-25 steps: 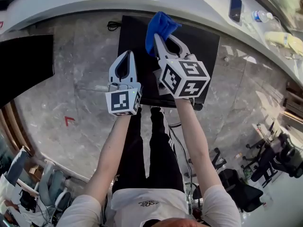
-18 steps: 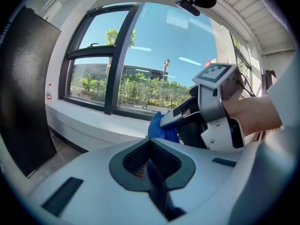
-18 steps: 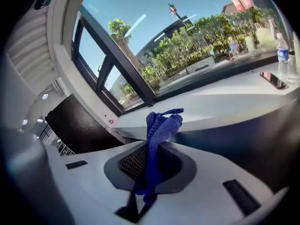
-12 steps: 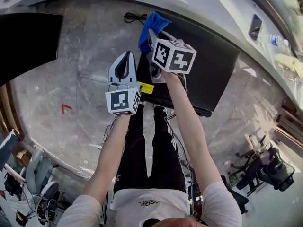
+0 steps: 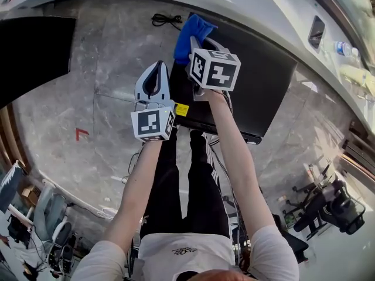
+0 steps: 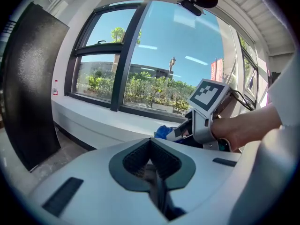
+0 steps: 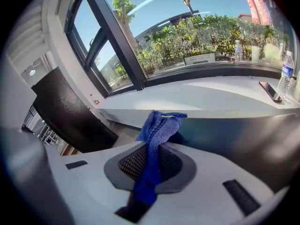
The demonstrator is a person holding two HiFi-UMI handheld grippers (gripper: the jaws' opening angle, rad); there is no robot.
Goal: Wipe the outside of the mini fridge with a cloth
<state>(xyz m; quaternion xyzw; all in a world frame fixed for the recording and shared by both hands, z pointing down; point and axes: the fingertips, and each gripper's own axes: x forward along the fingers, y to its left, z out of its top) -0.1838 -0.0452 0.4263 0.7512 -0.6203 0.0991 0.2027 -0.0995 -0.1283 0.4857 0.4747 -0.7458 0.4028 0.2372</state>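
The black mini fridge (image 5: 258, 81) stands on the stone floor below me, seen from above. A blue cloth (image 5: 190, 34) hangs from my right gripper (image 5: 197, 42), which is shut on it at the fridge's far left corner. In the right gripper view the cloth (image 7: 157, 130) bunches out of the right gripper (image 7: 150, 150) just over the fridge's dark top (image 7: 234, 135). My left gripper (image 5: 157, 67) is shut and empty, held left of the fridge, apart from it. The left gripper (image 6: 151, 140) looks toward the cloth (image 6: 164, 131).
A tall black panel (image 5: 29, 57) stands to the left. A black cable (image 5: 166, 20) lies on the floor behind the fridge. A white window ledge (image 7: 187, 100) carries a phone (image 7: 269, 92) and a water bottle (image 7: 285, 78). Office chairs crowd the floor behind me.
The right gripper with the cloth has shifted from the fridge's top middle to its far left corner, then slightly right. The left gripper has stayed put.
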